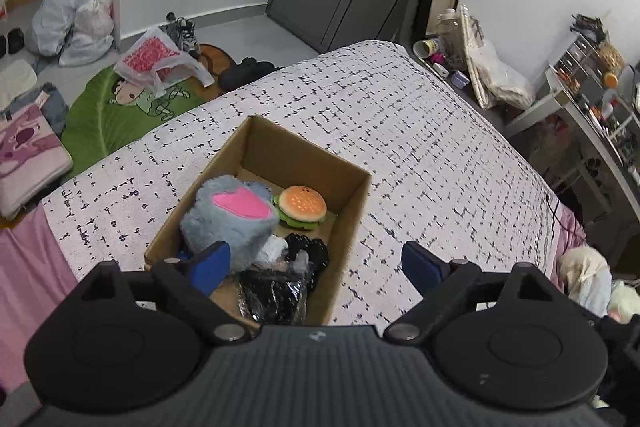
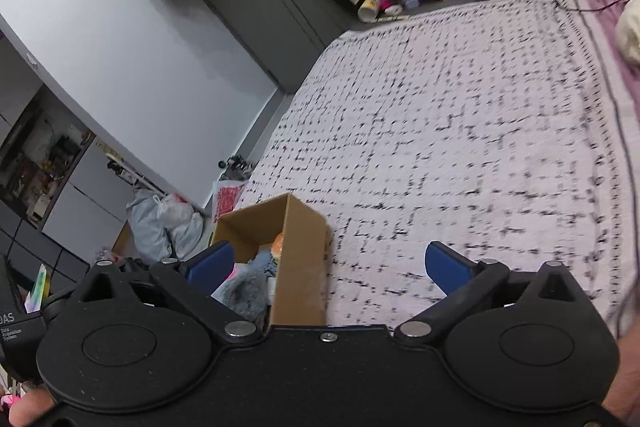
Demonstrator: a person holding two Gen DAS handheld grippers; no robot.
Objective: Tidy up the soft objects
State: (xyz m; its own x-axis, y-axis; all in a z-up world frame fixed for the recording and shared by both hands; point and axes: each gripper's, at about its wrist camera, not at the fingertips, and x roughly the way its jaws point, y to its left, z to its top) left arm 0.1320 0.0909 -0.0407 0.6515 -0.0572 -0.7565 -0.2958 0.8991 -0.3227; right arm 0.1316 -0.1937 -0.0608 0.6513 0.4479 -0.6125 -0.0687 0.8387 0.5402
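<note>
On bed, left wrist view: brown cardboard box (image 1: 344,187) holds grey-pink plush (image 1: 232,215), burger plush (image 1: 303,206), black bundle (image 1: 276,291). Box long axis runs away from camera. Left gripper (image 1: 320,267) fingers apart, empty.
Right wrist view: right gripper (image 2: 330,267) fingers apart, empty; blanket bare. Judgement: drop-off done; next, find remaining soft item.

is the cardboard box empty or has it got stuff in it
Not empty. The cardboard box holds a grey plush with a pink patch, a burger toy and black items.
</note>
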